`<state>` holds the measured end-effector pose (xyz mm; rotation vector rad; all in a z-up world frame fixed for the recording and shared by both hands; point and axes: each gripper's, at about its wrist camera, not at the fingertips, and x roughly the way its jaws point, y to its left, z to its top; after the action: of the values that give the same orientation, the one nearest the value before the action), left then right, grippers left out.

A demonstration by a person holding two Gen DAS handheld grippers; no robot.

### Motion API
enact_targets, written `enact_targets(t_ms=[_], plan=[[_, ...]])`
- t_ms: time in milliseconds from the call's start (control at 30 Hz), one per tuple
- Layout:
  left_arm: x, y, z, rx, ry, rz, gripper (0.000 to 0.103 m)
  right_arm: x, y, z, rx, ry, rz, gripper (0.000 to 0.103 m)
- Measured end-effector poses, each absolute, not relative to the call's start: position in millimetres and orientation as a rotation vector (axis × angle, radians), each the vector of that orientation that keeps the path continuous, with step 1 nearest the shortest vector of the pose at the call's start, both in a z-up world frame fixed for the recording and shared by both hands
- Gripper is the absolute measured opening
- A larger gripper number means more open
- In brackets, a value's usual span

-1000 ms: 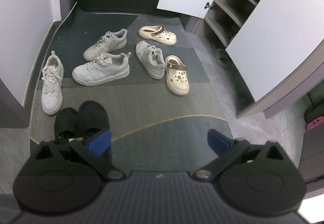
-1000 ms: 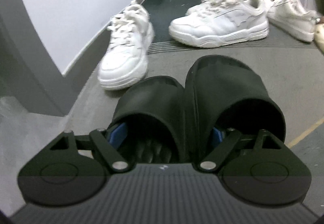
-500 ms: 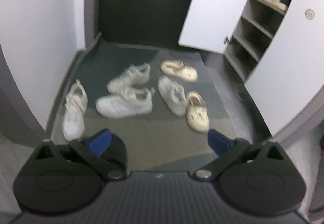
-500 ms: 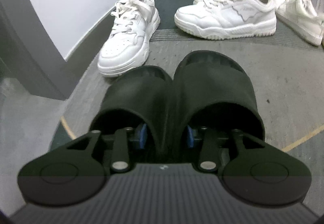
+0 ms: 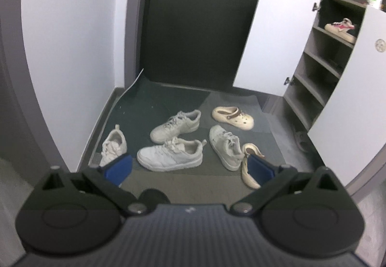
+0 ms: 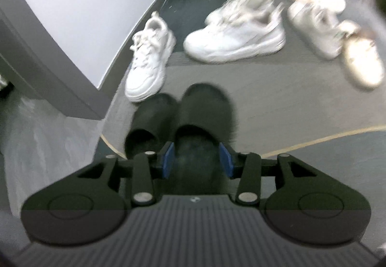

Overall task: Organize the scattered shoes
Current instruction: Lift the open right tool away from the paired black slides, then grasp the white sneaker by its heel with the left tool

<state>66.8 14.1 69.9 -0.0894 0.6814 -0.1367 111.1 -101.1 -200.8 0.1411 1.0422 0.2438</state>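
The right gripper [image 6: 196, 159] is the one at work: its blue pads are closed against the heel end of the right-hand black slipper [image 6: 205, 110], which runs straight away from the jaws, toe pointing far. The left-hand black slipper [image 6: 152, 119] lies pressed alongside, its heel just outside the left pad; the blur makes it hard to tell whether it is pinched along with its mate or only leaning on it. The left gripper [image 5: 190, 166] stands wide open with nothing between its jaws, farther from the slippers, so the carry falls to the right hand. Beyond the slippers, a white sneaker [image 6: 148, 59] lies near the left wall, toe toward the camera, and another white sneaker [image 6: 235, 35] lies crosswise farther off. Far right, the shoe cabinet [image 5: 320, 69] stands with doors open and several shelves bare, so I judge the slippers must travel right and far from here. A second ago the right jaws were spread inside both slipper openings; half a second ago they had closed inward, and now the floor looks farther below and the pair appears lifted. The left view has tilted up from the mat to take in the cabinet.
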Motion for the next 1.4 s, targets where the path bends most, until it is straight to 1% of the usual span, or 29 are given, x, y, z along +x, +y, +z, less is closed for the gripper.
enact_targets(t_ms=[67,133,200,233,300,367,400,433,533,600,700,733,767,800,833,933,1033,1133,1200,1333,1400], plan=[[65,18,68,-0.065,0.668,-0.115,0.103,101,-126,-162,0.139,1.057,0.202,0.045],[70,22,62,-0.046,0.684,-0.073,0.103,88,-154,-122,0.204,1.054,0.16,0.045],[79,26,55,-0.034,0.713,-0.044,0.103,77,-175,-91,0.274,1.032,0.131,0.049],[87,28,51,-0.021,0.724,-0.03,0.103,72,-183,-79,0.301,1.017,0.119,0.054],[104,29,41,0.035,0.734,-0.004,0.103,64,-199,-61,0.37,0.983,0.112,0.056],[122,30,28,0.118,0.726,0.025,0.103,54,-216,-47,0.462,0.918,0.112,0.06],[129,31,21,0.159,0.719,0.042,0.103,51,-222,-44,0.495,0.895,0.109,0.06],[134,33,15,0.176,0.72,0.049,0.103,50,-225,-45,0.529,0.893,0.111,0.062],[177,39,-20,0.215,0.843,0.044,0.103,51,-233,-52,0.662,0.922,0.182,0.062],[225,55,-49,0.126,0.96,0.078,0.103,55,-233,-56,0.678,0.941,0.232,0.061],[272,72,-81,0.074,1.021,0.114,0.103,59,-235,-62,0.662,0.964,0.242,0.062],[281,74,-87,0.07,1.026,0.121,0.103,62,-241,-67,0.676,0.989,0.231,0.068],[300,80,-103,0.067,1.038,0.146,0.103,65,-244,-72,0.683,1.006,0.2,0.088],[319,86,-122,0.072,1.055,0.165,0.103,66,-247,-76,0.686,1.014,0.165,0.097],[332,91,-137,0.088,1.068,0.169,0.103,67,-248,-78,0.687,1.02,0.146,0.103],[364,105,-176,0.129,1.092,0.178,0.103,74,-248,-91,0.709,1.074,0.144,0.103],[396,123,-222,0.152,1.077,0.174,0.103,86,-239,-109,0.759,1.142,0.165,0.103],[430,136,-273,0.157,1.106,0.198,0.103,96,-228,-122,0.762,1.184,0.193,0.103],[449,149,-302,0.168,1.081,0.234,0.103,103,-222,-126,0.752,1.204,0.204,0.103],[469,167,-338,0.179,1.1,0.261,0.103,131,-219,-140,0.795,1.246,0.182,0.103],[474,184,-354,0.094,1.14,0.259,0.103,141,-218,-140,0.813,1.246,0.177,0.103]])
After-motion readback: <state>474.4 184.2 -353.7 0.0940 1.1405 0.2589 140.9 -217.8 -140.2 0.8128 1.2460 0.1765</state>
